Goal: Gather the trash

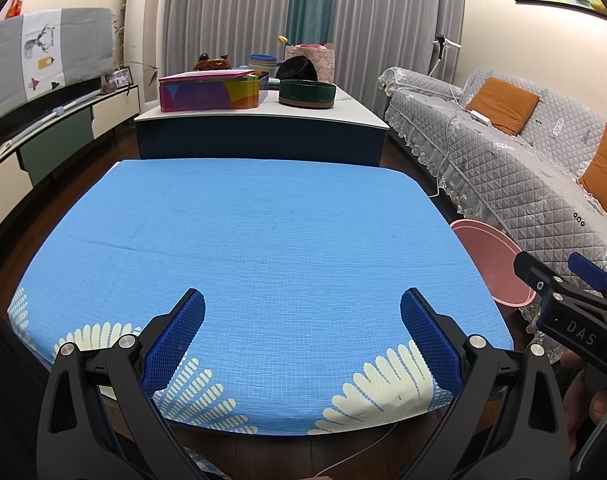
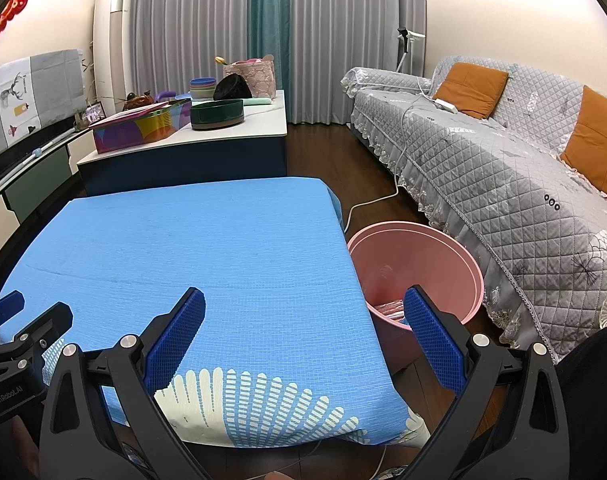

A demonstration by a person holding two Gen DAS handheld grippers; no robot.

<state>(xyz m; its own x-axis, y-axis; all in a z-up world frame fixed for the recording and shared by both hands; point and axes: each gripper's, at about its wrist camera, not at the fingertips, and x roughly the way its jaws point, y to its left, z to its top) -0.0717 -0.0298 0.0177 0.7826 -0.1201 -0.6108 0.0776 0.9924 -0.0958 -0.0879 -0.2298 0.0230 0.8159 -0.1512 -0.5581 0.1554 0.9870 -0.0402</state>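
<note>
A blue cloth with white fan patterns covers the table (image 1: pixel 263 240) (image 2: pixel 203 248); nothing lies on it. My left gripper (image 1: pixel 302 312) hangs open over its near edge with nothing between the blue pads. My right gripper (image 2: pixel 304 312) is open too, straddling the table's right edge, its right finger over the pink bin (image 2: pixel 439 252). The bin stands on the floor by the table's right side, and red-and-white wrappers (image 2: pixel 389 307) show at its bottom. In the left wrist view the bin (image 1: pixel 489 256) peeks out past the table's right edge, and the right gripper (image 1: pixel 559 276) hovers beside it.
A grey quilted sofa (image 2: pixel 503 184) with orange cushions runs along the right. Behind the table, a white-topped counter (image 1: pixel 355 114) carries a colourful box (image 1: pixel 211 94), a dark round tin (image 1: pixel 307 92) and bowls. A white cable (image 2: pixel 373 200) crosses the wooden floor. A low cabinet (image 1: pixel 55 132) lines the left wall.
</note>
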